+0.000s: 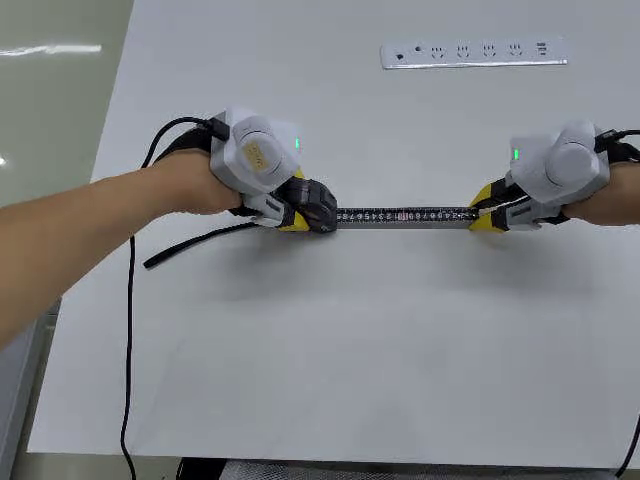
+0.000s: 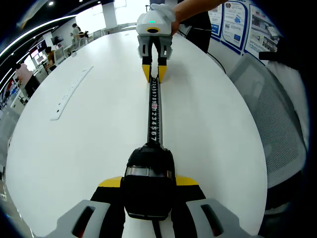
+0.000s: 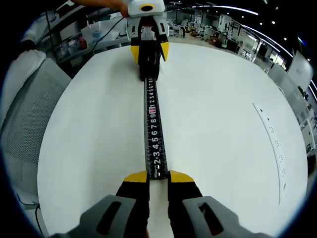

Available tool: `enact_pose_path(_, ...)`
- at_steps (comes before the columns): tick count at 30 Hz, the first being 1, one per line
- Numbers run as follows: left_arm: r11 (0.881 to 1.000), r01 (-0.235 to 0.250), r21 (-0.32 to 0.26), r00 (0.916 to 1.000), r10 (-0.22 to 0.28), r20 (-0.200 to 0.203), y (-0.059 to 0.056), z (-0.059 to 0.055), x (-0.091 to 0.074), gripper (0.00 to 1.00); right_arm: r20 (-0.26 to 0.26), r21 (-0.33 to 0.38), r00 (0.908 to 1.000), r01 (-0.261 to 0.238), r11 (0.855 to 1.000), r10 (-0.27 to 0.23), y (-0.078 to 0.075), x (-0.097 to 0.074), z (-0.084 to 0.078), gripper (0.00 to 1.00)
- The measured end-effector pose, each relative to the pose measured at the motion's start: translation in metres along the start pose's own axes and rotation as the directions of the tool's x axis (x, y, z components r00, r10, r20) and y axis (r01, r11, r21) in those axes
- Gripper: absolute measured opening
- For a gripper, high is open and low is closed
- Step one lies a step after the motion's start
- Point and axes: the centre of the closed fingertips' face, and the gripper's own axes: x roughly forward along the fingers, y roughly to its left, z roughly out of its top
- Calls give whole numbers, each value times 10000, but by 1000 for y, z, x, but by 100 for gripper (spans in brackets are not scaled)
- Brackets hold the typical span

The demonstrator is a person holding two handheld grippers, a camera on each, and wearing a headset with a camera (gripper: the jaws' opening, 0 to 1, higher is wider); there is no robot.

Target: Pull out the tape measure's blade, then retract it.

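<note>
The tape measure (image 1: 318,207), black-cased, sits on the white counter (image 1: 350,360) left of centre in the head view. Its blade (image 1: 405,215) is drawn out to the right in a straight, level line. The blade is dark with white numerals and one red mark partway along (whether it rests on the surface or runs just above it cannot be told). The left gripper (image 1: 292,212) has the tape measure between its yellow-tipped fingers (image 2: 111,182), which are closed against its two sides. In the left gripper view the black body fills the gap between them, with the blade leaving its far face. The right gripper (image 1: 487,220) holds the blade's free end: in the right gripper view its fingers (image 3: 181,177) are nearly together, pinched on the tip where the numerals begin. The two grippers face each other along the blade, well apart, and a green light shows on each one's body. A bare forearm (image 1: 80,235) reaches in behind the left gripper. A black cable (image 1: 130,300) runs from that gripper across the counter and over its near left edge. A white power strip (image 1: 473,51) lies flat near the far edge, well apart from the tape measure. A mesh chair (image 2: 277,114) stands just beside the counter, and an open office lies beyond it.
</note>
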Motion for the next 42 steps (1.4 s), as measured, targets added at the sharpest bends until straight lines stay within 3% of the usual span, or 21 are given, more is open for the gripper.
enact_pose_path(22, 10000, 8, 38, 10000, -8, -36, 0, -1, -1, 33, -44, 356, 9999, 100, 9993, -98, -2, -14, -27, 12)
enact_pose_path(42, 10000, -11, 96, 10000, 12, -83, 0, 0, 0, 33, -140, 402, 9999, 102, 9991, -96, -2, -22, -34, 12)
